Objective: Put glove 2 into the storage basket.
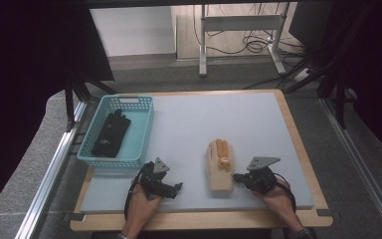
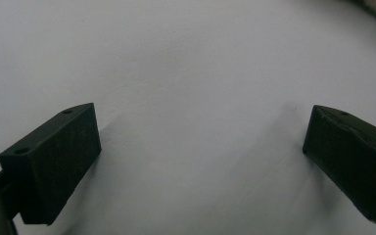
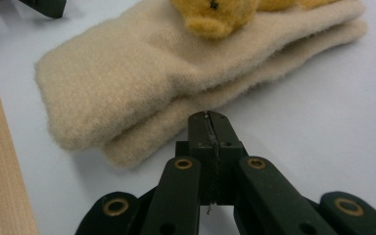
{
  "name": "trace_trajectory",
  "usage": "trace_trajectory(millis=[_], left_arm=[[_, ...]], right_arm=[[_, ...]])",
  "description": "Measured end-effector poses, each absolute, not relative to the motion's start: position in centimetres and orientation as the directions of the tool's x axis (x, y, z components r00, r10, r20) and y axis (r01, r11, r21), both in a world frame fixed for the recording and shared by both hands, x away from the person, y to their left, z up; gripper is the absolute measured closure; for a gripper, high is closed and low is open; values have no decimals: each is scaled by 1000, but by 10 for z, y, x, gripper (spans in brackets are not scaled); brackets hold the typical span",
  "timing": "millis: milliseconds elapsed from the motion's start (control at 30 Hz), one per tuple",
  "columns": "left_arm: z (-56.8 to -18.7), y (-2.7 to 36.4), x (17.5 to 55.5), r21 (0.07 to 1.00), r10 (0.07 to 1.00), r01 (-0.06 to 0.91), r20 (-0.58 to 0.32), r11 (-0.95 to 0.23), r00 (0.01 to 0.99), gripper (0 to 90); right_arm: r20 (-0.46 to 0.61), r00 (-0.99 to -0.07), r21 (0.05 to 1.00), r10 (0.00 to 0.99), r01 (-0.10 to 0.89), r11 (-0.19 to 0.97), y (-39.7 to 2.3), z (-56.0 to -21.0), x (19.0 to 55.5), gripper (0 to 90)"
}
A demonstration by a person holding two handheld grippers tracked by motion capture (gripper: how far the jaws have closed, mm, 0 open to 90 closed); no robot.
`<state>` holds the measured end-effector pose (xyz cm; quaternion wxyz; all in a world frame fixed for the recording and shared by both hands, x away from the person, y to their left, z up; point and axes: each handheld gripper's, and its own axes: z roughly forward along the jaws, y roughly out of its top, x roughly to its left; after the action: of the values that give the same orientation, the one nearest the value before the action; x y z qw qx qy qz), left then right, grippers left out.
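Observation:
A pair of beige fleece gloves [image 1: 220, 169] lies stacked on the pale blue mat [image 1: 204, 119], with a yellow-orange plush part [image 1: 223, 150] on top. My right gripper [image 1: 237, 177] sits low on the mat just right of the gloves' cuff end. In the right gripper view its jaws [image 3: 209, 118] are pressed flat together, tips against the edge of the lower glove [image 3: 142, 98], with no cloth seen between them. My left gripper [image 1: 173, 188] rests near the mat's front left. Its fingers [image 2: 54, 156] stand wide apart over bare mat.
A teal basket [image 1: 127, 99] at the mat's left holds a black glove [image 1: 111, 133]. The mat lies on a wooden board [image 1: 204, 219] whose edge shows in front. A table frame and cables [image 1: 243, 40] stand on the floor behind.

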<state>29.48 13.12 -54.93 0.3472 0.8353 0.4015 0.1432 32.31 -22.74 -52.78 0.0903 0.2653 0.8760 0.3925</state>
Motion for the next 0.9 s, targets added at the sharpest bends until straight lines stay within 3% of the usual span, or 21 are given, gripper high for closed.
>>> trace_trajectory(millis=[900], left_arm=[[-550, 150, 288, 697, 792, 586, -43, -414, 610, 15]], right_arm=[[67, -877, 730, 476, 368, 576, -179, -532, 326, 881]])
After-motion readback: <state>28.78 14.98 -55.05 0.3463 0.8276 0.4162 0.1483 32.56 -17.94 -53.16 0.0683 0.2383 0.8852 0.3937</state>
